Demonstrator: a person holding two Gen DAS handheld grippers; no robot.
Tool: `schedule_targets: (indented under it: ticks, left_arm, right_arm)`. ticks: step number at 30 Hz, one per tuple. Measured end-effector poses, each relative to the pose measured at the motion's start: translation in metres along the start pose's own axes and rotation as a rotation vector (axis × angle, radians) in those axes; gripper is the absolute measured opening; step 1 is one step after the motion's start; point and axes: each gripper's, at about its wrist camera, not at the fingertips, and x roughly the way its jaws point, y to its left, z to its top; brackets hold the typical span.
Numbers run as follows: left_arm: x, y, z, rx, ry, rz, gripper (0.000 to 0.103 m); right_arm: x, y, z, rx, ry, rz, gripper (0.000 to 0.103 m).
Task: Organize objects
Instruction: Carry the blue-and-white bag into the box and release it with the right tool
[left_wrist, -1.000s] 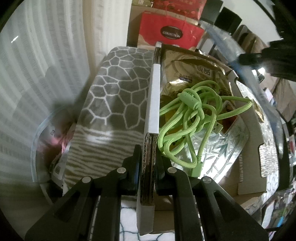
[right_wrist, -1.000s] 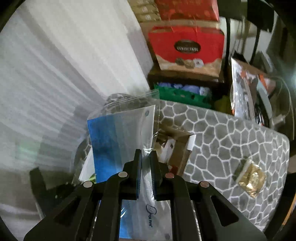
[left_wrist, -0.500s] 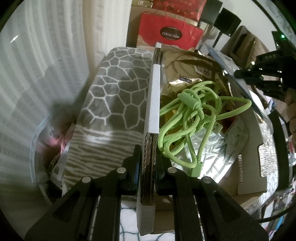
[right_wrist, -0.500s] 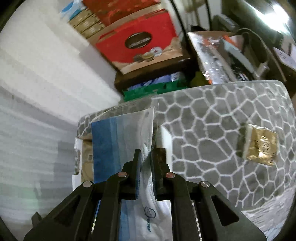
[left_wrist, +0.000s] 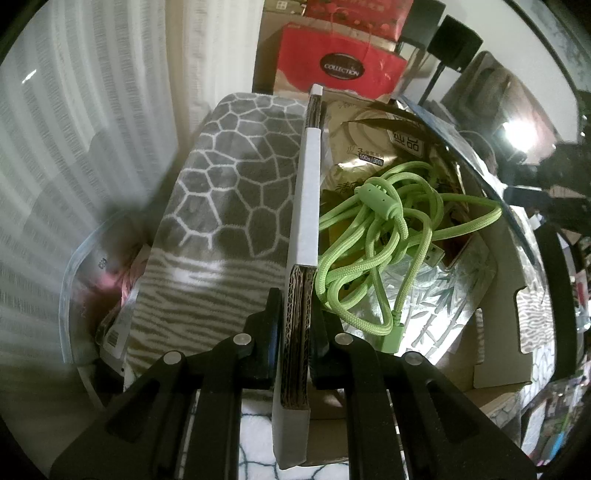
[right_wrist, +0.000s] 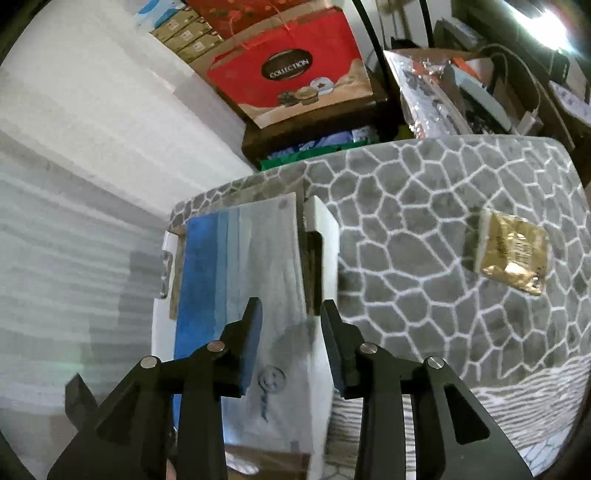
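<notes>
My left gripper (left_wrist: 297, 306) is shut on the upright wall (left_wrist: 308, 192) of a cardboard box and holds it still. Inside the box a tangled green cable (left_wrist: 384, 236) lies on gold and silver foil packets. In the right wrist view my right gripper (right_wrist: 291, 306) hangs over the box's white flap (right_wrist: 327, 229). Its jaws are opening, and the clear zip bag with a blue band (right_wrist: 240, 266) lies flat beneath and between them, no longer pinched. The bag's blue edge (left_wrist: 476, 162) shows at the box's far side. A gold packet (right_wrist: 511, 254) lies apart on the cloth.
A grey cloth with a white stone pattern (right_wrist: 424, 206) covers the surface around the box. A red paper carrier bag (right_wrist: 291, 77) and stacked cartons stand behind it. Cluttered bags and cables fill the back right. A clear plastic tub (left_wrist: 85, 280) sits left of the surface.
The right gripper came down over the box with the zip bag, rolled, and its jaws parted off the bag, which now lies flat. The left gripper stayed still on the box wall.
</notes>
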Motion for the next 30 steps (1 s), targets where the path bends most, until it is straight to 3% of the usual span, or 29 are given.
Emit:
schedule_targets:
  ticks: [3, 9, 10, 11, 12, 15, 22, 25, 30]
  left_arm:
    - [0.0, 0.0, 0.0, 0.0, 0.0, 0.001, 0.01]
    - [0.0, -0.001, 0.0, -0.001, 0.0, 0.002, 0.01]
    - [0.0, -0.001, 0.0, -0.001, 0.0, 0.003, 0.01]
    - [0.0, -0.001, 0.0, -0.001, 0.001, 0.004, 0.01]
    - [0.0, -0.001, 0.0, 0.0, 0.001, 0.005, 0.01]
    - [0.001, 0.0, 0.0, -0.002, 0.002, 0.006, 0.01]
    - [0.001, 0.001, 0.001, 0.0, 0.004, 0.005, 0.01]
    - [0.001, 0.001, 0.0, -0.001, 0.003, 0.003, 0.01]
    - [0.001, 0.001, 0.0, -0.003, 0.004, 0.004, 0.01]
  right_arm:
    - [-0.007, -0.008, -0.011, -0.032, -0.02, -0.028, 0.042]
    - [-0.001, -0.016, -0.037, -0.013, 0.064, 0.119, 0.045]
    - [-0.002, -0.015, -0.041, -0.014, 0.066, 0.132, 0.043]
    - [-0.004, -0.013, -0.045, -0.027, 0.063, 0.132, 0.029]
    - [-0.006, -0.009, -0.048, -0.052, 0.055, 0.114, 0.017]
    - [-0.017, 0.002, -0.052, -0.111, 0.009, 0.064, 0.006]
    - [-0.04, 0.003, -0.06, -0.146, -0.072, 0.01, 0.003]
    - [-0.044, 0.0, -0.064, -0.17, -0.13, -0.094, 0.003]
    - [-0.04, 0.003, -0.073, -0.208, -0.125, -0.119, 0.003]
